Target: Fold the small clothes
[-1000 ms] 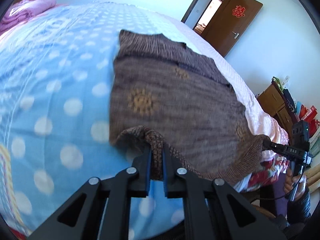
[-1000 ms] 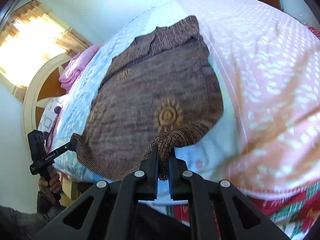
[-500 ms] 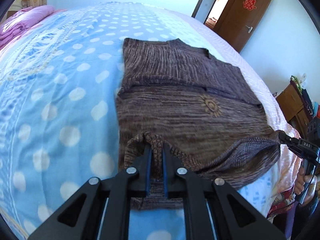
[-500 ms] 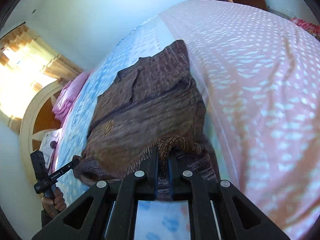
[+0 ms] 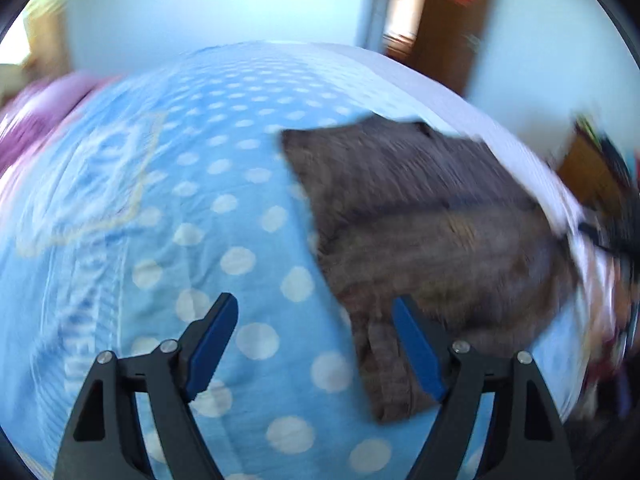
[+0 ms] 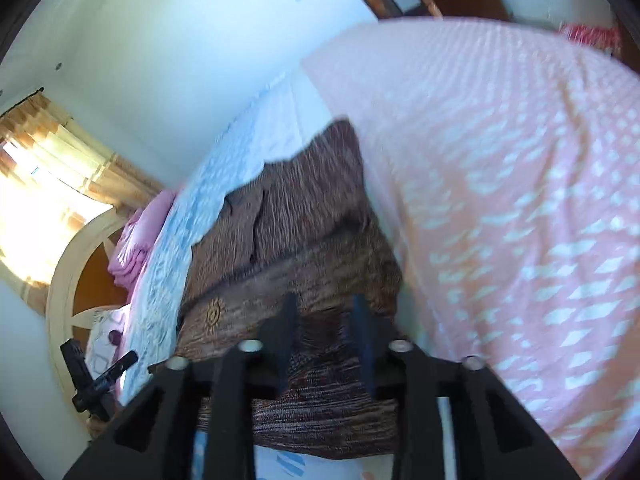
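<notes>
Both grippers, left (image 5: 314,322) and right (image 6: 326,322), now open-fingered, sweater hem (image 6: 320,412) released, folded on itself.

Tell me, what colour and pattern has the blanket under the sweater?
Light blue with white polka dots, clearest in the left wrist view.

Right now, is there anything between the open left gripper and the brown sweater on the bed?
Nothing visible. The left gripper is open just above the blue dotted blanket, and the brown sweater reaches its right finger, with only bare blanket between.
</notes>
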Tool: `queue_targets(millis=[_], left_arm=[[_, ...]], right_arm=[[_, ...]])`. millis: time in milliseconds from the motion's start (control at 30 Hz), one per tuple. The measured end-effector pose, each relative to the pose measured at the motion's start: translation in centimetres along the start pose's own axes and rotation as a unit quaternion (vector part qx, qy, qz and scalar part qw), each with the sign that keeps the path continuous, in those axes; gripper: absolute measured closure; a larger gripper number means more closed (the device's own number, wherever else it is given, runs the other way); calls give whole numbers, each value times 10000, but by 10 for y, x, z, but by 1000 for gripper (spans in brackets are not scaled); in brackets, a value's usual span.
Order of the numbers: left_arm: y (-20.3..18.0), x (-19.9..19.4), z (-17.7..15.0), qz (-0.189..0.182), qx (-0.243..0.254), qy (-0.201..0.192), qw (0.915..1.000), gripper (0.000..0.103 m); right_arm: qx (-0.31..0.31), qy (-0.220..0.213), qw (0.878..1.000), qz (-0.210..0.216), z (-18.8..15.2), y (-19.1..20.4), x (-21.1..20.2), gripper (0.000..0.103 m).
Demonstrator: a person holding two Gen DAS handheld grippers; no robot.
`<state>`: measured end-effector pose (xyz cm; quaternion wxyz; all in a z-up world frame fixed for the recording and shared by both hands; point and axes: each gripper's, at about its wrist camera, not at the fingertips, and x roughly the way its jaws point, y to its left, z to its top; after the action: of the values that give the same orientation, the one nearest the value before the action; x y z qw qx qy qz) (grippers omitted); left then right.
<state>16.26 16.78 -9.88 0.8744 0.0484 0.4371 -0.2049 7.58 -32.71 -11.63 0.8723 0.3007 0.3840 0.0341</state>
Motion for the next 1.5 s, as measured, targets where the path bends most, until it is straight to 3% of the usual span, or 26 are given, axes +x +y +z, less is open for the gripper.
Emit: queue_targets(millis=[67, 167, 300, 400, 433, 467, 567, 600, 733, 967, 1067, 1333, 1400, 1433, 1500], left_arm=[[-13, 1, -7, -8, 724, 20, 9974, 20], [-31, 7, -13, 145, 1626, 12, 9866, 20], [-54, 25, -5, -308, 2175, 216, 9753, 20], [-72, 42, 2, -488, 2567, 98, 9652, 21], [-77, 49, 4, -525, 2677, 32, 9621, 26], [-81, 54, 5, -542, 2738, 10, 9603, 43], [-76, 71, 10, -1080, 2366, 270, 9652, 80], [-72, 71, 11, -1252, 2157, 251, 9681, 82], [-62, 73, 7, -1425, 1555, 172, 9773, 83], [-60, 72, 2, -1397, 1114, 124, 9838, 79], [-62, 73, 4, -1330, 1079, 167, 9851, 78], [-66, 75, 4, -1133, 987, 142, 9885, 70], [-68, 73, 2, -1087, 997, 114, 9890, 76], [-69, 72, 1, -1120, 987, 108, 9887, 88], [-73, 68, 1, -1074, 981, 39, 9894, 93]], right_arm=[[-216, -97, 9996, -132, -2, 6, -9, 68], [-405, -170, 9986, -284, -7, 11, -22, 68], [-411, -162, 9982, -406, -12, 8, -32, 68], [-300, -130, 9984, -462, -13, 3, -32, 68], [-261, -123, 9985, -473, -14, 2, -33, 68], [-242, -120, 9985, -471, -15, 2, -33, 68], [-280, -145, 9983, -492, -17, 4, -38, 68], [-314, -148, 9980, -520, -18, 4, -39, 68], [-506, -121, 9964, -672, -20, 5, -41, 68], [-1313, 19, 9853, -1094, -20, 26, -17, 65], [-1894, 80, 9743, -1215, -21, 43, -1, 51], [-3061, 570, 9387, -1483, -25, 65, 63, 50], [-3275, 662, 9272, -1692, -31, 64, 73, 77], [-3318, 708, 9243, -1750, -34, 64, 75, 95], [-3210, 595, 9306, -1657, -32, 63, 67, 95]])
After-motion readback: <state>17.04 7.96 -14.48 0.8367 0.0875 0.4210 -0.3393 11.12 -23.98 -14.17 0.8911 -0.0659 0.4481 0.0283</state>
